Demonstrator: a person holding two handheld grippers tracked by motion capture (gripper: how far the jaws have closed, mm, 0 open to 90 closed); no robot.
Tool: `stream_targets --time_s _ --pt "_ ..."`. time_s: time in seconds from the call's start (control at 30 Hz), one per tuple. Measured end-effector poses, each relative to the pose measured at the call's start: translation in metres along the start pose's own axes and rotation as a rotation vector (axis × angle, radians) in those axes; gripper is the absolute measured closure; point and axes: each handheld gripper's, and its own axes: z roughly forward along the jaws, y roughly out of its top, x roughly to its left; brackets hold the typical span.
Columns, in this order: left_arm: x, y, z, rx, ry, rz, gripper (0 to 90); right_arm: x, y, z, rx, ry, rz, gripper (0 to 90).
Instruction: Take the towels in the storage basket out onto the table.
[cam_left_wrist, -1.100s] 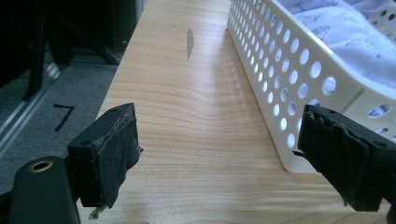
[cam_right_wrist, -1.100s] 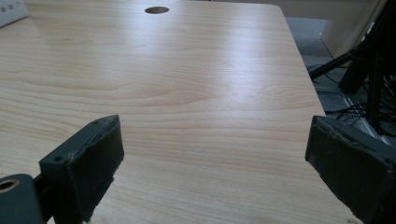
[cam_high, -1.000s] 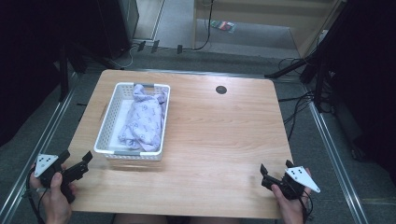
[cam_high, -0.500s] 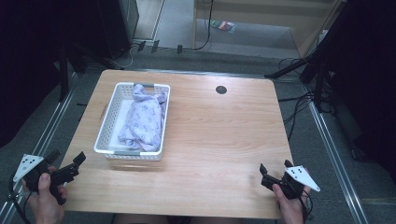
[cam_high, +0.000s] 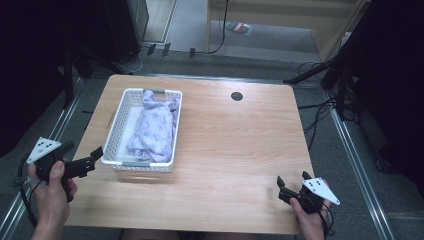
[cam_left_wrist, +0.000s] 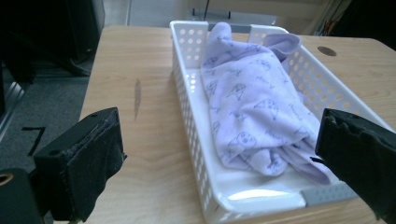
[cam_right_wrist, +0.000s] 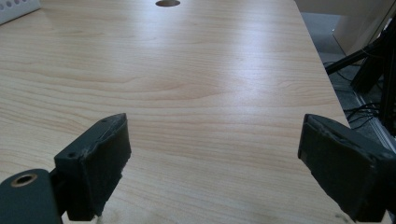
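Observation:
A white perforated basket (cam_high: 113, 131) stands on the left half of the wooden table (cam_high: 240, 145) and holds a crumpled lilac cloth (cam_high: 155, 125) with small printed figures. My left gripper (cam_high: 82, 151) is open beside the basket's near left corner, its jaws pointing at it. In the left gripper view the basket (cam_left_wrist: 187, 88) and cloth (cam_left_wrist: 252, 102) lie just ahead, and the wide-spread jaws of the left gripper (cam_left_wrist: 219, 121) frame the basket's near end. My right gripper (cam_high: 292, 179) stands open and empty at the table's near right corner. In its own view the right gripper (cam_right_wrist: 214, 126) faces bare wood.
A round cable hole (cam_high: 236, 96) sits at the table's far right of centre. Metal rails run along both sides of the table. Cables and dark stands crowd the floor at the right and back.
My left gripper has risen and swung right, from off the table's left edge toward the basket's near corner. The right gripper has stayed put.

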Motion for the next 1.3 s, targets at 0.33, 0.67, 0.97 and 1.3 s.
stream_targets --time_s 0.33,0.67,0.97,1.3 --pt "-0.026 0.036 0.030 0.100 -0.015 0.104 0.0 0.000 0.000 0.000 0.005 -0.002 0.005 9.7" --pt "-0.048 0.054 0.055 0.189 -0.031 0.165 0.0 0.000 0.000 0.000 0.008 0.000 0.007 9.8" --pt "-0.066 0.065 0.081 0.296 -0.032 0.226 0.0 -0.001 0.000 0.000 0.010 0.003 0.005 9.8" --pt "-0.075 0.069 0.125 0.439 -0.049 0.244 0.0 -0.001 0.000 0.001 0.014 0.004 0.007 9.8"
